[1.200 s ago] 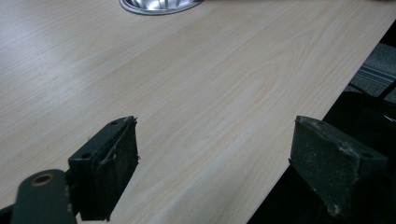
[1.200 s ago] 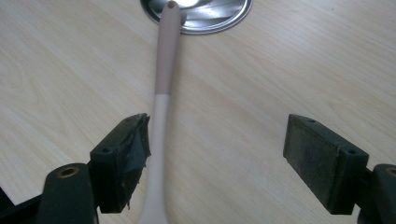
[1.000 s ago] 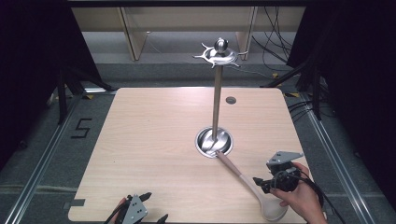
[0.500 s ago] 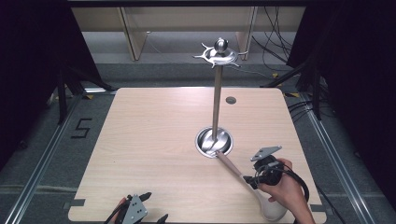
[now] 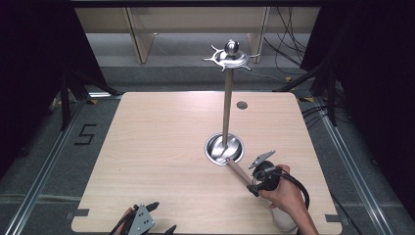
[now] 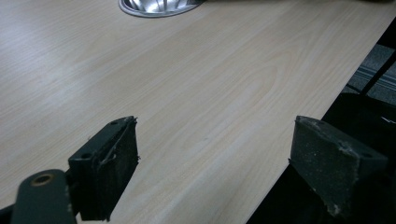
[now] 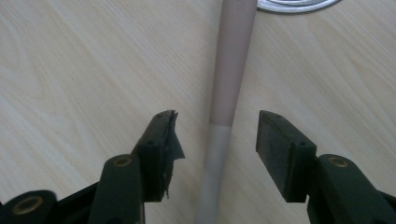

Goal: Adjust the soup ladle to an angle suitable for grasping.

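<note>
Spatula (image 7: pixel 229 70) lies flat on tabletop (image 5: pixel 161 147), tip at rack base (image 5: pixel 224 148). Your right tool (image 7: pixel 217 135) straddles handle, jaws closing, pads not touching. Light, stiff, smooth: grip mid-handle. Left tool (image 6: pixel 215 154) wide, empty.

My right gripper (image 7: pixel 217 140) had two black jaws with brass-coloured rivets and worn, frayed dark pads (image 7: pixel 280 144); a grey three-cornered plate (image 5: pixel 262 157) sat on top and a black cable (image 5: pixel 298 188) looped behind. My left gripper (image 5: pixel 147 224) carried the same plate and jaws.
</note>
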